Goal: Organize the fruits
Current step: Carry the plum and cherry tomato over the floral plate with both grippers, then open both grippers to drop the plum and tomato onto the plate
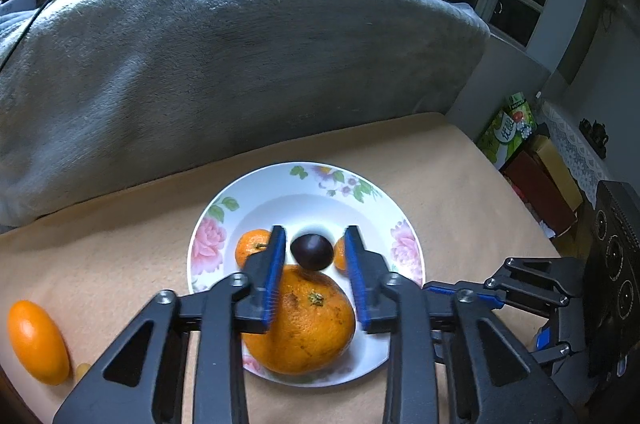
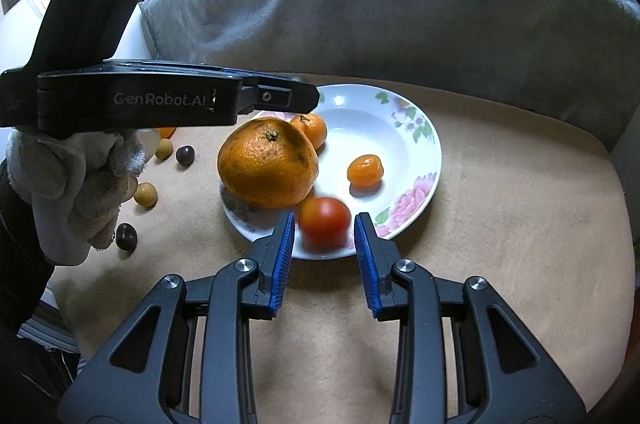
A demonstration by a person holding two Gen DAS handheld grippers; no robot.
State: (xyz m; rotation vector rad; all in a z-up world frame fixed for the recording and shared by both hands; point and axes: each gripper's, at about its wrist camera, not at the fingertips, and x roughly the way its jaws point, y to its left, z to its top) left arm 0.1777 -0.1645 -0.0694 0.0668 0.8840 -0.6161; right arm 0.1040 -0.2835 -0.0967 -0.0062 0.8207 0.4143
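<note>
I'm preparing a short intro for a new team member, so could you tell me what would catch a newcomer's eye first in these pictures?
The big orange stands out first, sitting at the left edge of the floral plate on the tan cloth. Next is the red tomato at the plate's near rim, framed by the open right gripper. The left gripper, also open, hangs over the plate with a dark round fruit between its fingers, untouched.
</note>
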